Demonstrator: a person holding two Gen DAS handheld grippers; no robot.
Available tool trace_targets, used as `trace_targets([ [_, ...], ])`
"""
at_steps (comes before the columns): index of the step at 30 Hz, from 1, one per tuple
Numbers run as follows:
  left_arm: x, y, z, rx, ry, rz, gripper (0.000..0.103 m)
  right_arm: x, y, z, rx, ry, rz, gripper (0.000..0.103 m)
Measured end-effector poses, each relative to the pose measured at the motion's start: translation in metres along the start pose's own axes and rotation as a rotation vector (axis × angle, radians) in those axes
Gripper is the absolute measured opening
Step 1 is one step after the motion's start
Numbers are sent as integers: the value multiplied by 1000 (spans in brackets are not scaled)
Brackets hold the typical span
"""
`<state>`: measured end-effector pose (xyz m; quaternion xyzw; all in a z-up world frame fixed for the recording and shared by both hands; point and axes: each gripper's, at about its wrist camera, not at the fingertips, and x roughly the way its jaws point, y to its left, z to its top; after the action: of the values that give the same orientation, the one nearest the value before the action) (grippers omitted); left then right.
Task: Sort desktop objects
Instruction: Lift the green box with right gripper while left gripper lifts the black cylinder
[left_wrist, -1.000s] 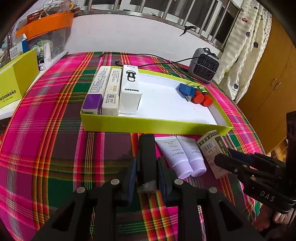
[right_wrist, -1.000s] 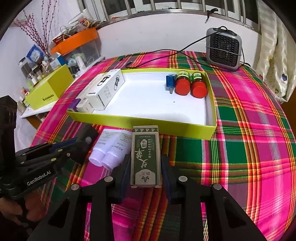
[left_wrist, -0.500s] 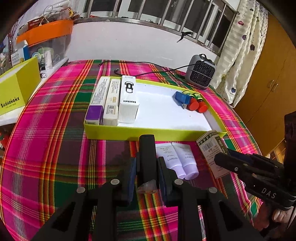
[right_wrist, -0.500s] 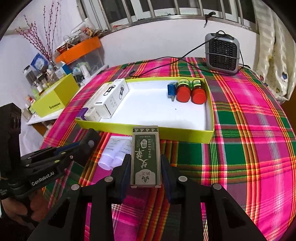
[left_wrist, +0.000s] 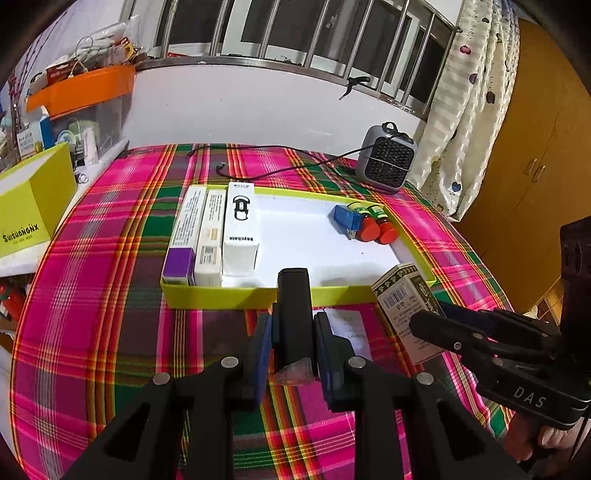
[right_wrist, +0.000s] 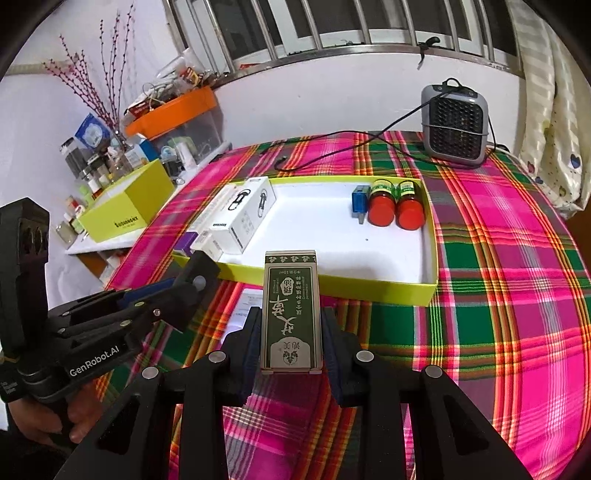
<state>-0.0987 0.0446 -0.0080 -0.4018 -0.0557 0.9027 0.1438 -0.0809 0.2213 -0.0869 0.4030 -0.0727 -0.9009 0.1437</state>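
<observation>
My left gripper (left_wrist: 293, 343) is shut on a black oblong case (left_wrist: 293, 306), held above the plaid tablecloth just short of the yellow-green tray (left_wrist: 221, 297). My right gripper (right_wrist: 291, 339) is shut on a green printed box (right_wrist: 291, 314), also raised in front of the tray (right_wrist: 332, 290). In the tray lie a purple-ended box (left_wrist: 183, 240), a white box (left_wrist: 210, 236) and a keychain box (left_wrist: 240, 229) at left. A blue item (left_wrist: 345, 218) and two red-capped bottles (left_wrist: 376, 227) sit at right. Two white tubes (left_wrist: 349, 326) lie on the cloth under the grippers.
A grey fan heater (right_wrist: 456, 125) stands at the table's far right corner, its black cable (left_wrist: 277, 170) trailing across the cloth behind the tray. A yellow carton (left_wrist: 33, 206) and an orange-lidded bin (left_wrist: 85, 88) of clutter stand off the left edge. A wooden cupboard (left_wrist: 535, 166) is at right.
My left gripper has risen with the black case, so the table looks farther off. The right gripper has tipped up slightly, still holding the green box. The tubes stay on the cloth.
</observation>
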Motion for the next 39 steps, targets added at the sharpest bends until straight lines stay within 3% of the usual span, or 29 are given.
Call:
trace_targets([
  [39,13,8,47,-12,-105,-6,24,19,5,42,14,-37,16,32],
])
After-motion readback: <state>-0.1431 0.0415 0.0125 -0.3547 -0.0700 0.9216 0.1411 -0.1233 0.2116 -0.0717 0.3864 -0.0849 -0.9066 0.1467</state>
